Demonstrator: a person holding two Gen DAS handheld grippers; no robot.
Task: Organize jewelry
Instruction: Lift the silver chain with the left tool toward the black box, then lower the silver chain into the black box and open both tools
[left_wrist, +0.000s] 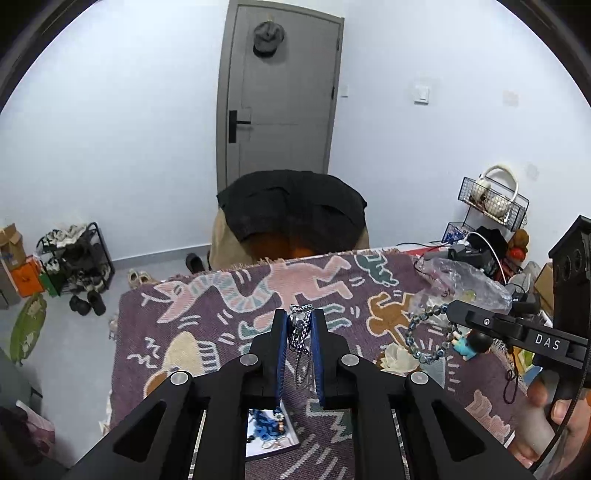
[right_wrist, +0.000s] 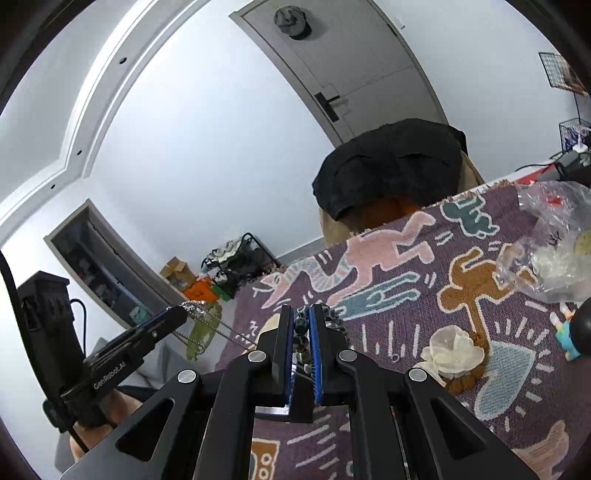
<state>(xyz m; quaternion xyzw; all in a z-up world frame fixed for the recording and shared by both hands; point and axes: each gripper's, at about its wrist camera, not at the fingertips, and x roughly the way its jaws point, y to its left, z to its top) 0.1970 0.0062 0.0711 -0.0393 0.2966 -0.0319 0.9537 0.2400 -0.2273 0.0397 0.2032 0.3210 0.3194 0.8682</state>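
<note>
Holding a silver chain (left_wrist: 301, 326) between the padded fingers, left gripper (left_wrist: 300, 325) clamped narrow on it, loose strands drooping back toward the camera. Hovers above the patterned purple rug (left_wrist: 229, 306) on the worktop. Directly beneath and nearer the camera than that chain: a white tray (left_wrist: 271, 430) with blue beaded pieces already in it. Judged drop target; chain hangs roughly plumb over its far edge, so a short draw back and a straight descent should do.

To the right of the chain, right gripper (right_wrist: 301, 325) pinched on a dark beaded bracelet (left_wrist: 424, 332), loop dangling free beside the white flower (left_wrist: 399, 356). Farther from the tray than the left. Further right, crumpled plastic bag (left_wrist: 458, 280), well apart from both.
</note>
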